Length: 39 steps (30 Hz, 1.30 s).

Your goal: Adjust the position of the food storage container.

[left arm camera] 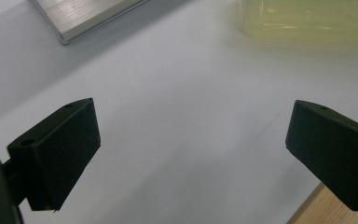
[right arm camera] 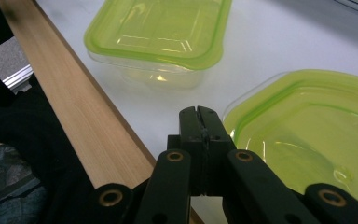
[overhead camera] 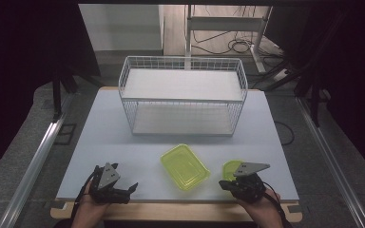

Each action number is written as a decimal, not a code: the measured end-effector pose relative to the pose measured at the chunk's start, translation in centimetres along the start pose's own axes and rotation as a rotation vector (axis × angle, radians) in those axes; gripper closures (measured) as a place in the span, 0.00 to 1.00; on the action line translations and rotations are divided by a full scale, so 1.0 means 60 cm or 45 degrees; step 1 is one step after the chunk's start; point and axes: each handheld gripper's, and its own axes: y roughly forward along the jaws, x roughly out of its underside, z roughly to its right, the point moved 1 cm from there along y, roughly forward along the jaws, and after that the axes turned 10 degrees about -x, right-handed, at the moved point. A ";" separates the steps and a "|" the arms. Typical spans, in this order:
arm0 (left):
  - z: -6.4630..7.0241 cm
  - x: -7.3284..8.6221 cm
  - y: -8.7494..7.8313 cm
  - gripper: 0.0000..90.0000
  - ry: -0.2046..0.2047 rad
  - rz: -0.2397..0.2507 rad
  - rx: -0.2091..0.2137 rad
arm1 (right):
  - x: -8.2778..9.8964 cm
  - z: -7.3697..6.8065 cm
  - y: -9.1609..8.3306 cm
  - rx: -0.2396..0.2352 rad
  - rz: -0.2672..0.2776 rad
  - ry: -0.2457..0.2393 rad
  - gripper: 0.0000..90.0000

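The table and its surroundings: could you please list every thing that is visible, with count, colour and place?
White wire two-level basket rack: one, white, far middle of the table.
Large green rectangular plastic lidded container: one, yellow-green, near middle of the table.
Small green plastic lidded container: one, yellow-green, near right, beside the right gripper.
White table top with wooden front edge: one, white and light wood.
Metal frame with cables: on the floor behind the table.
Left gripper: one, black, near left, fingers wide apart over bare table.
Right gripper: one, black, fingers shut with nothing between them, next to the small container.
Hands: two, at the bottom edge of the high view.
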 end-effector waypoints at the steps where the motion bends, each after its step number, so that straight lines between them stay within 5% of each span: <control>1: 0.000 0.000 0.000 0.03 0.001 -0.001 0.000 | 0.000 0.001 -0.001 0.000 0.005 0.010 1.00; 39: 0.006 -0.001 0.004 0.03 0.040 -0.010 0.005 | 0.033 0.097 -0.056 0.149 0.127 0.192 1.00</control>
